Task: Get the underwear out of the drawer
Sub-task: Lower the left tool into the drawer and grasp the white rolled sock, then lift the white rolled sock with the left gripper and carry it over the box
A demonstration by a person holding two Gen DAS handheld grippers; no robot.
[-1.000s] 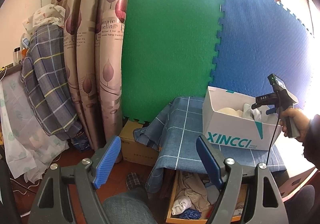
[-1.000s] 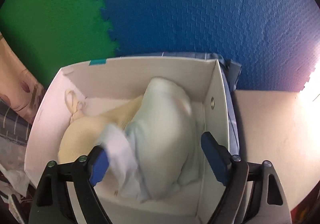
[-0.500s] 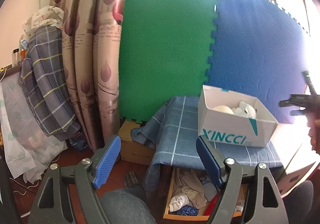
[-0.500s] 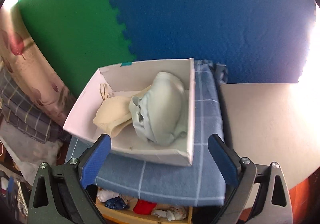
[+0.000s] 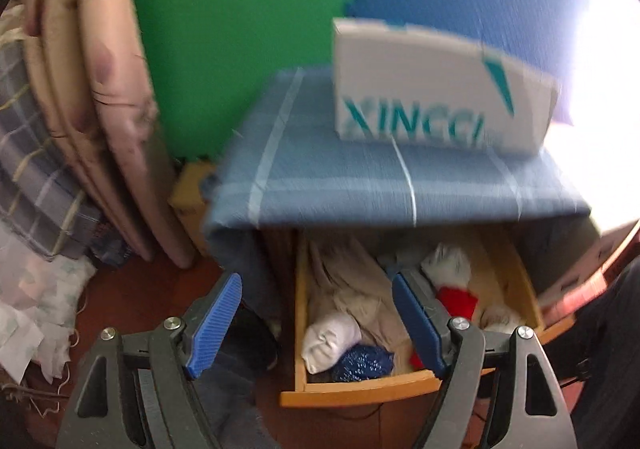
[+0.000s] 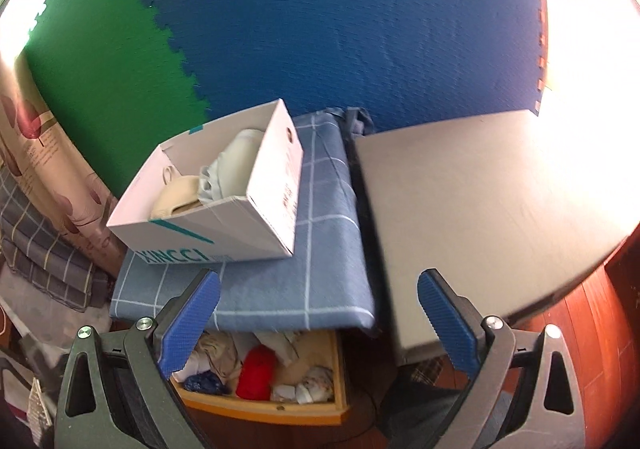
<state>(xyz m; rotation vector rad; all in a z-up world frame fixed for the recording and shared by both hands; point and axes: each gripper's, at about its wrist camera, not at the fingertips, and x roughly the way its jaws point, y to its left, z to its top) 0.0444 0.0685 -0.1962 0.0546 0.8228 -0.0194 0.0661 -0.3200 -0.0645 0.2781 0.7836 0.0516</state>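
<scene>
An open wooden drawer [image 5: 352,395] [image 6: 280,411] sits under a cabinet covered by a blue checked cloth [image 5: 360,177] [image 6: 280,281]. It holds several rolled garments: a white one [image 5: 330,339], a dark blue patterned one [image 5: 362,361], beige cloth [image 5: 348,289] and a red one [image 5: 456,301] [image 6: 256,373]. A white XINCCI box [image 5: 432,97] [image 6: 224,233] on the cloth holds a cream piece [image 6: 176,197] and a pale green piece [image 6: 236,165]. My left gripper [image 5: 316,325] is open and empty above the drawer's front. My right gripper [image 6: 316,323] is open and empty, above the cabinet's front edge.
Green [image 5: 232,29] and blue foam mats [image 6: 340,29] cover the wall behind. Curtains [image 5: 100,89] and a hanging plaid cloth [image 5: 28,177] are at the left. A grey tabletop [image 6: 480,209] adjoins the cabinet on the right. A cardboard box [image 5: 188,193] sits on the floor.
My right gripper has pulled back and up from the white box, leaving the pale green piece inside. My left gripper has dropped and moved toward the open drawer.
</scene>
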